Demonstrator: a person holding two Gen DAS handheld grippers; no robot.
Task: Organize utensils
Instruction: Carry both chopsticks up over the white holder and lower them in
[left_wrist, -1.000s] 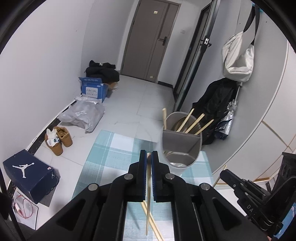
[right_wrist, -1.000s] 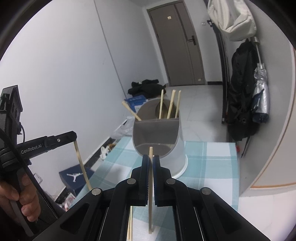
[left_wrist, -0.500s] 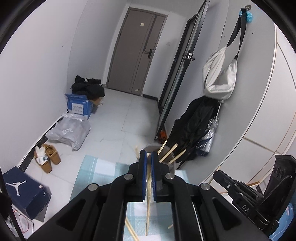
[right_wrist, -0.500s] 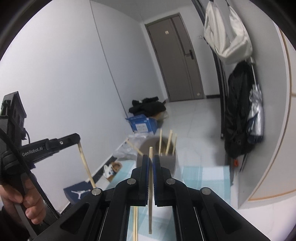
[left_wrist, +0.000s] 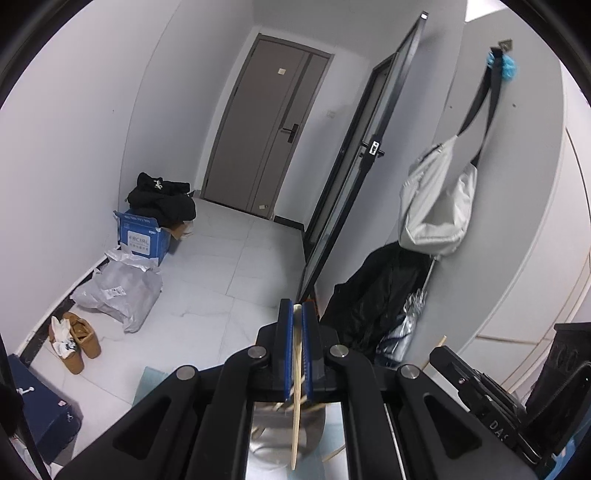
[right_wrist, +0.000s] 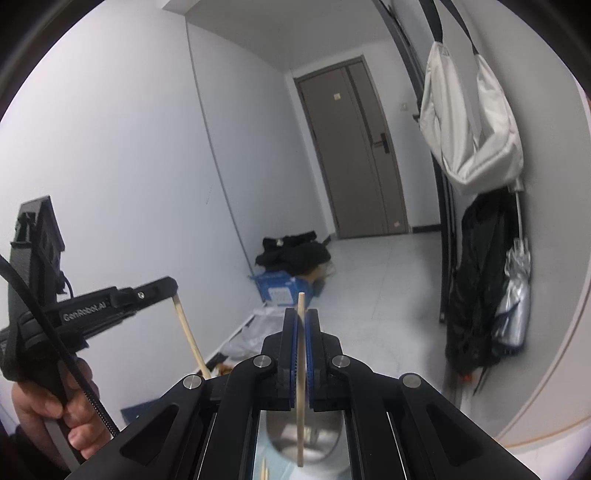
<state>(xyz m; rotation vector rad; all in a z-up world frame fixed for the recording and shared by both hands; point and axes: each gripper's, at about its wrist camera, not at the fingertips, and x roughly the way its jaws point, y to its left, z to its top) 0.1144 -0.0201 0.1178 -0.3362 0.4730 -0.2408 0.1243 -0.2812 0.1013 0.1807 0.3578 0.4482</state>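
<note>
My left gripper (left_wrist: 296, 308) is shut on a wooden chopstick (left_wrist: 296, 413) that hangs down between its blue pads. Beneath it, a grey utensil holder (left_wrist: 280, 439) with several chopsticks inside shows through the gap in the jaws. My right gripper (right_wrist: 301, 317) is shut on another wooden chopstick (right_wrist: 300, 406), held upright, its top poking above the pads. The grey holder (right_wrist: 306, 439) sits below it. In the right wrist view, the left gripper (right_wrist: 173, 290) appears at the left with its chopstick (right_wrist: 190, 338) slanting down, gripped by a hand (right_wrist: 48, 410).
A checked cloth (left_wrist: 151, 376) lies under the holder. On the floor sit a blue carton (left_wrist: 142, 238), a grey bag (left_wrist: 122, 291), tan shoes (left_wrist: 75, 339) and a dark shoebox (left_wrist: 40, 410). A white bag (left_wrist: 439, 206) and black coat (left_wrist: 380, 295) hang on the right wall.
Both grippers rose with their chopsticks. The holder dropped from mid-frame to the bottom edge behind the jaws, and more of the door and walls came into view.
</note>
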